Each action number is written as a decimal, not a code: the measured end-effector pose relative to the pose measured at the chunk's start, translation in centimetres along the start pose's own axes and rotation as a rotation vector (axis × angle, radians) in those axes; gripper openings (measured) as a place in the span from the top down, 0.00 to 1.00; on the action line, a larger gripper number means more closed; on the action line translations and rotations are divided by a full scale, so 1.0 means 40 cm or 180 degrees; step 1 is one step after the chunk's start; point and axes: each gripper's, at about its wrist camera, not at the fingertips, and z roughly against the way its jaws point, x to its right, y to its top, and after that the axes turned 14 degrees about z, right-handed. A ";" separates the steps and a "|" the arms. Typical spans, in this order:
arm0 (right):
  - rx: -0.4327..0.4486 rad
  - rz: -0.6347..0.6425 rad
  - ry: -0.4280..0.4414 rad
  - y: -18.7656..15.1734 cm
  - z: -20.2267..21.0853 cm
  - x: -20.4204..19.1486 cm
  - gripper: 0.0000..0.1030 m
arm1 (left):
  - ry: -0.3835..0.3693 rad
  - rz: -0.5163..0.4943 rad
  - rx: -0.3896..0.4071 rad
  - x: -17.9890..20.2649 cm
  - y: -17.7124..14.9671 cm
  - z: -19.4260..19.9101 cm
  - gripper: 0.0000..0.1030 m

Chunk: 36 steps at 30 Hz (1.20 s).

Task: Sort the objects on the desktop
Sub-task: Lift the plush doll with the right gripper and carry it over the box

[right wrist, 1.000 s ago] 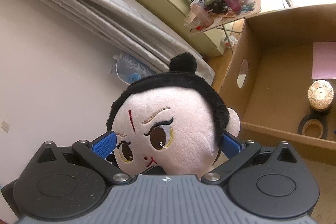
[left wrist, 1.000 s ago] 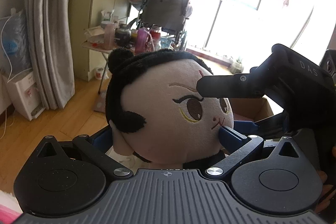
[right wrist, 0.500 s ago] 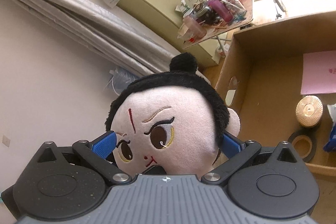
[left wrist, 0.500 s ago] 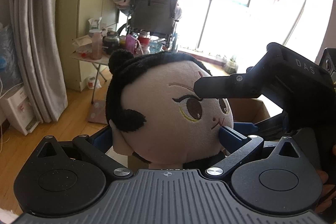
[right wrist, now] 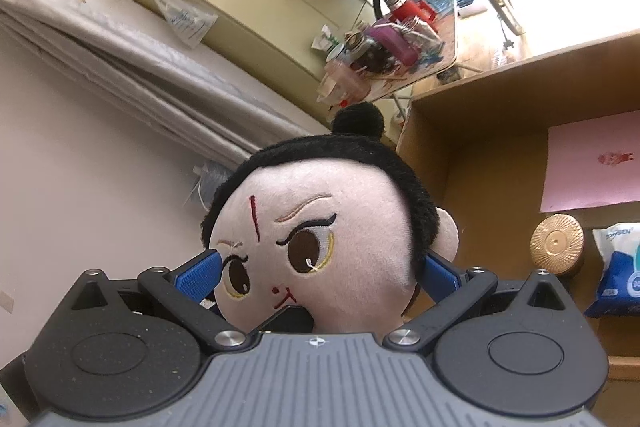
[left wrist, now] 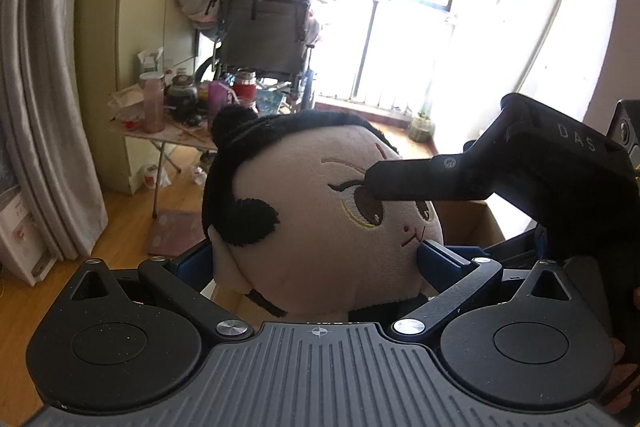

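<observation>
A plush doll (left wrist: 304,227) with a pale face, black hair and a top bun is held up in the air. My left gripper (left wrist: 316,259) is shut on the doll's head, with a blue pad on each side. My right gripper (right wrist: 320,267) is shut on the same doll (right wrist: 320,235), its blue fingertips (right wrist: 200,271) pressing the cheek and the ear side. In the left wrist view the right tool's black body (left wrist: 560,163) reaches across the doll's face. The doll's body is hidden below both tools.
An open cardboard box (right wrist: 480,167) lies to the right, holding a pink sheet (right wrist: 592,163), a round gold lid (right wrist: 556,243) and a blue wipes pack (right wrist: 616,267). Behind stand a cluttered folding table (left wrist: 176,123), a wheelchair (left wrist: 264,39), grey curtains (left wrist: 36,107) and a bright window.
Both grippers keep hold of the doll and have moved with it. In the right wrist view the box has shifted and more of its contents show; the left view has tilted upward.
</observation>
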 end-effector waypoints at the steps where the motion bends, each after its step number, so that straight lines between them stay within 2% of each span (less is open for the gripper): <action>1: 0.0006 -0.0009 -0.0002 0.004 -0.002 0.004 0.00 | -0.0003 -0.0018 0.0010 0.004 0.003 -0.005 0.00; 20: 0.0016 -0.0276 -0.0023 0.031 -0.036 0.112 0.00 | -0.0050 -0.0158 -0.0011 0.040 0.042 -0.121 0.00; 28: -0.0093 -0.0539 -0.0057 0.035 -0.076 0.195 0.00 | -0.0118 -0.0186 -0.0249 0.039 0.062 -0.218 0.00; 36: -0.0169 -0.1003 -0.0034 0.036 -0.125 0.302 0.00 | -0.0112 -0.0349 -0.0434 0.049 0.067 -0.313 0.00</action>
